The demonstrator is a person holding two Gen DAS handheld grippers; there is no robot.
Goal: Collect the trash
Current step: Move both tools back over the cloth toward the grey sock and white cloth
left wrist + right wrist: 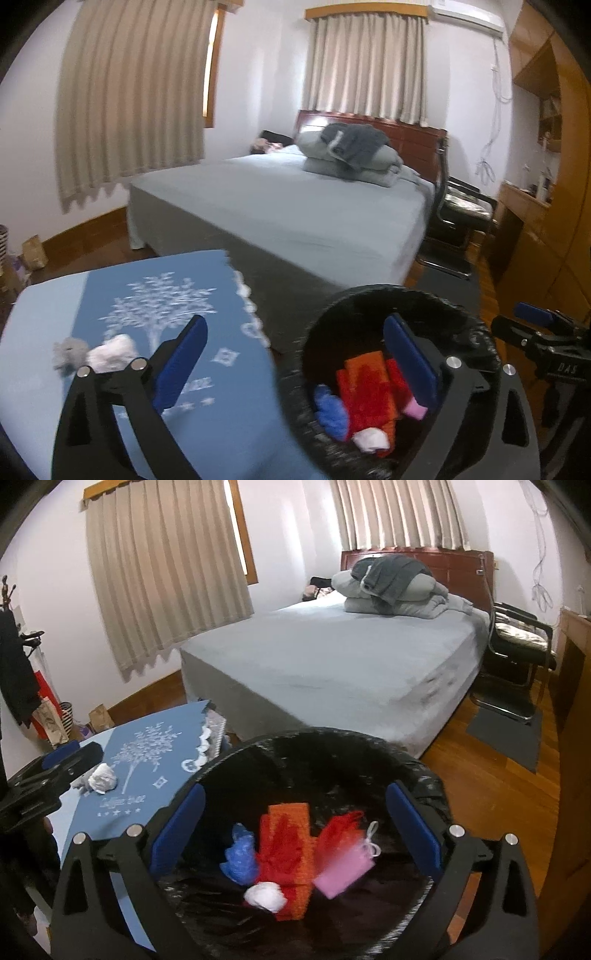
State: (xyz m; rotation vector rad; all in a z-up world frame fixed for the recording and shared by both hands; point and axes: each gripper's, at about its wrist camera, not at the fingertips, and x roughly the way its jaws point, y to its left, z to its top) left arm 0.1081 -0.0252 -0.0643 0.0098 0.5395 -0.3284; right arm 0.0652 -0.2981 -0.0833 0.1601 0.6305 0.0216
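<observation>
With both the left gripper point(295, 373) and right gripper point(295, 834) spread empty, swing the left so the white wad point(112, 352), beyond its left jaw, sits between the jaws before closing.

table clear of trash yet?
No. A crumpled white wad lies on the blue tablecloth, outside the black-lined bin.

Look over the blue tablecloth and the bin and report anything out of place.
Two crumpled wads, one white and one grey, lie on the blue tablecloth beside the black-lined bin, not in it with the other scraps. Both claws, left and right, are open and hold nothing. No spill or damage shows.
</observation>
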